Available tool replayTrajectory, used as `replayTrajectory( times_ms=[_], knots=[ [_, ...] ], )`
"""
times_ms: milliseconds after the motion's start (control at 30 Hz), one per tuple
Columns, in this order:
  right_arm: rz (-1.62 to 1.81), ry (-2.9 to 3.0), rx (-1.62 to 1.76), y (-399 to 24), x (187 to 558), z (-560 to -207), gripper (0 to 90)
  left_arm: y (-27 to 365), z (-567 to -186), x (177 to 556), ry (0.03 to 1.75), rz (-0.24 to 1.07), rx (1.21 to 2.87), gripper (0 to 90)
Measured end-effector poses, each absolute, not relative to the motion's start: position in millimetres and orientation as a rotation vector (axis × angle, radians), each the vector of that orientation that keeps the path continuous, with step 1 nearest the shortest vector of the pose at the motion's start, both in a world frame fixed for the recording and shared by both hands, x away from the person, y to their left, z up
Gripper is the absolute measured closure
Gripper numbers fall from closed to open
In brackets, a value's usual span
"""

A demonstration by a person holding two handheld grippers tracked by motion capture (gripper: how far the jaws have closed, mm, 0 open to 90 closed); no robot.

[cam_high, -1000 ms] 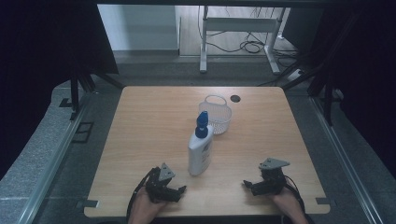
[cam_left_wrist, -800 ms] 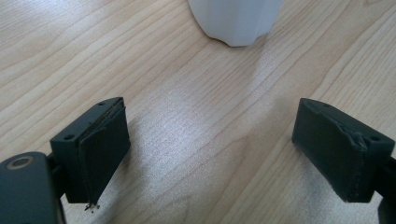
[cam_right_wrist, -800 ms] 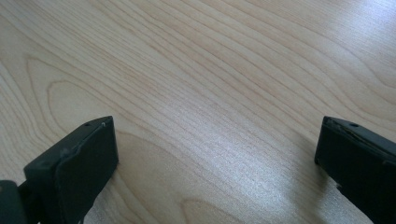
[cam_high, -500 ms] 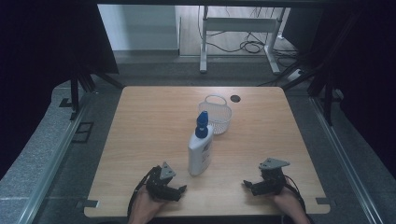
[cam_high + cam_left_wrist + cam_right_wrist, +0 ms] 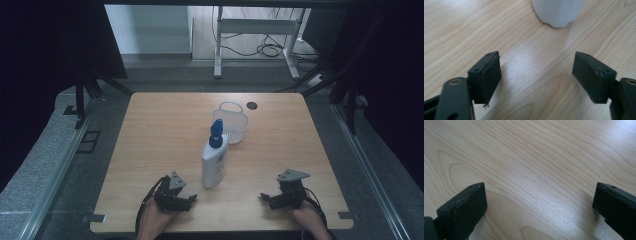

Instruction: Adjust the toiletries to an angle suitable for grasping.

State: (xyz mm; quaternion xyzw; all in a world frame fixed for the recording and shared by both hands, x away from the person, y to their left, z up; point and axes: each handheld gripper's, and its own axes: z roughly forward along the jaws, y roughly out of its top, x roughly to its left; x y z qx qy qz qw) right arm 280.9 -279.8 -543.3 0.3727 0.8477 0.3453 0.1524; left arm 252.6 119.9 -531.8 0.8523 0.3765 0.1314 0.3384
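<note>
Near the front edge of the wooden table (image 5: 165, 125) in the high view, 2 hand-held grippers rest low, one at each side. The left gripper (image 5: 189, 199) sits in the person's left hand (image 5: 154, 220), its jaws pointing toward the table's middle and standing apart with nothing between them. Just beside it, to its right and slightly farther from the person, a white bottle (image 5: 214, 162) with a blue cap (image 5: 216, 133) stands upright, not touching the jaws. The right gripper (image 5: 266, 199) is well apart from the bottle on the other side, its jaws also spread and holding nothing. Behind the bottle stands a small white basket (image 5: 231, 123), and farther back a dark round grommet hole (image 5: 251, 105) marks the tabletop.

Along the left gripper view, the left gripper (image 5: 536, 75) has its 2 black jaws wide apart over bare wood, and the rounded white base of the bottle (image 5: 556, 12) stands ahead of them, clear of both fingers (image 5: 486, 75).

From the right gripper view, the right gripper (image 5: 539, 205) has its 2 jaws far apart at the picture's lower corners, with plain wood grain between its fingers (image 5: 466, 207).
</note>
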Motion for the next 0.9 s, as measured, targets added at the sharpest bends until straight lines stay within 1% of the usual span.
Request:
replayTrajectory(
  times_ms=[100, 167, 200, 233, 333, 500, 567, 600, 700, 867, 900],
  knots=[
    [0.991, 2.432, 1.069, -280, 281, -543, 0.0, 120, -529, 252, 0.962, 0.346, 2.223, 30.6],
    [0.991, 2.432, 1.069, -280, 281, -543, 0.0, 120, -528, 252, 0.952, 0.349, 2.222, 31.6],
    [0.991, 2.432, 1.070, -280, 281, -543, 0.0, 119, -527, 252, 0.948, 0.350, 2.220, 34.0],
    [0.991, 2.432, 1.070, -280, 281, -543, 0.0, 119, -526, 252, 0.943, 0.352, 2.217, 34.0],
    [0.991, 2.432, 1.070, -280, 281, -543, 0.0, 120, -524, 253, 0.937, 0.347, 2.194, 39.2],
    [0.990, 2.432, 1.070, -280, 281, -543, 0.0, 121, -521, 255, 0.929, 0.328, 2.165, 44.9],
    [0.990, 2.432, 1.071, -280, 281, -543, 0.0, 121, -520, 256, 0.922, 0.322, 2.161, 48.9],
    [0.990, 2.432, 1.071, -279, 281, -543, 0.0, 122, -520, 256, 0.921, 0.318, 2.155, 48.9],
    [0.989, 2.432, 1.072, -279, 281, -543, 0.0, 123, -519, 258, 0.922, 0.303, 2.140, 54.3],
    [0.989, 2.432, 1.072, -279, 281, -543, 0.0, 123, -519, 263, 0.940, 0.277, 2.130, 58.8],
    [0.988, 2.431, 1.073, -279, 281, -543, 0.0, 123, -520, 264, 0.941, 0.275, 2.131, 61.5]
  ],
)
